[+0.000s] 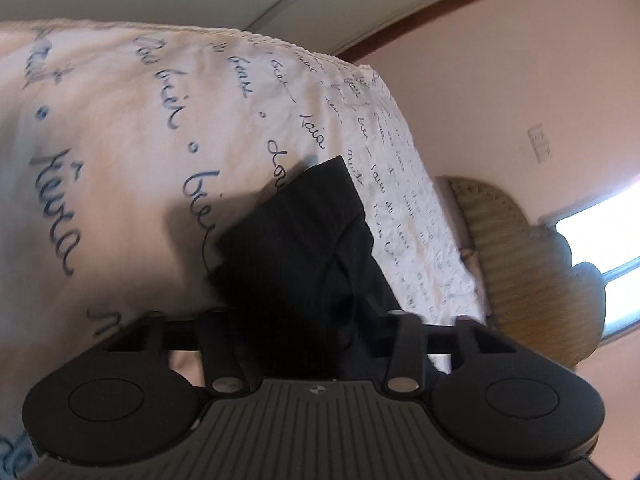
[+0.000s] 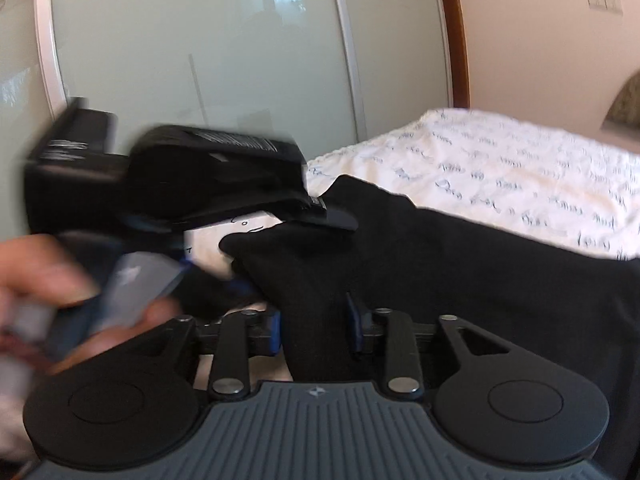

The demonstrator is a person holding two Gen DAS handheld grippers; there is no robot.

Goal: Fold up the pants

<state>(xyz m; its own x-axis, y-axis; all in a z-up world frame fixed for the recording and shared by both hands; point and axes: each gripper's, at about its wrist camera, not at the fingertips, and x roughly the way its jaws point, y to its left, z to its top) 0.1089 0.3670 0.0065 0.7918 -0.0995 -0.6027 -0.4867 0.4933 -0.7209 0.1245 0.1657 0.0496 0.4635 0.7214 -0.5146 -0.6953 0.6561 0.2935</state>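
Note:
Black pants [image 1: 296, 248] rise in a bunched fold straight out of my left gripper [image 1: 312, 320]. The cloth fills the gap and hides the fingertips, so the gripper is shut on the pants. In the right wrist view the pants [image 2: 460, 280] spread dark over the bed. A fold runs between the blue pads [image 2: 354, 328] of my right gripper [image 2: 316, 332], which is shut on it. The left gripper [image 2: 324, 212] shows blurred at the upper left of that view, with its tips on the pants' far edge. A person's hand [image 2: 52, 280] holds its handle.
The bed has a white cover [image 1: 120, 128] printed with blue handwriting. Pale sliding wardrobe doors [image 2: 200, 60] stand behind the bed. A wicker headboard [image 1: 520, 264] and a bright window [image 1: 608, 248] lie at the right, below a pink wall with a switch plate [image 1: 540, 144].

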